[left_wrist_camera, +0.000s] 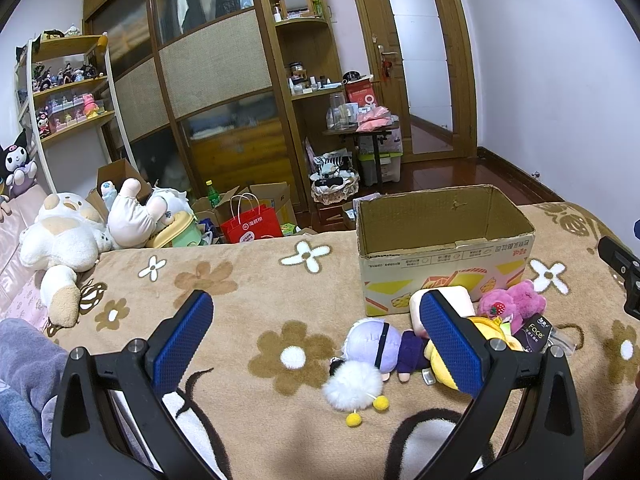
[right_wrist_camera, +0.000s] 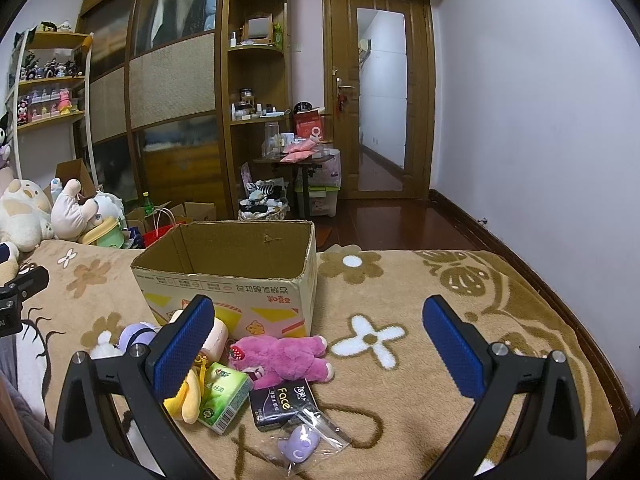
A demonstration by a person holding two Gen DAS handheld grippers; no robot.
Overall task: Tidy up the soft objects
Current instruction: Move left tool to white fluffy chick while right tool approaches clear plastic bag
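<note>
An open cardboard box [left_wrist_camera: 444,256] stands on the flowered blanket; it also shows in the right wrist view [right_wrist_camera: 228,280]. In front of it lie a pink plush bear [right_wrist_camera: 280,356], a purple-haired doll [left_wrist_camera: 376,344], a white pompom [left_wrist_camera: 352,386], a yellow plush [right_wrist_camera: 188,396], a green tissue pack [right_wrist_camera: 224,396], a black "Face" pack [right_wrist_camera: 282,402] and a bagged purple charm [right_wrist_camera: 300,442]. My left gripper [left_wrist_camera: 316,316] is open and empty, left of the pile. My right gripper [right_wrist_camera: 320,320] is open and empty above the bear.
Large plush toys [left_wrist_camera: 64,236] lie at the blanket's far left. Boxes and a red bag [left_wrist_camera: 250,226] stand on the floor beyond the bed. A wardrobe, shelves and a small cluttered table [left_wrist_camera: 360,128] stand behind. The bed's edge runs along the right [right_wrist_camera: 580,344].
</note>
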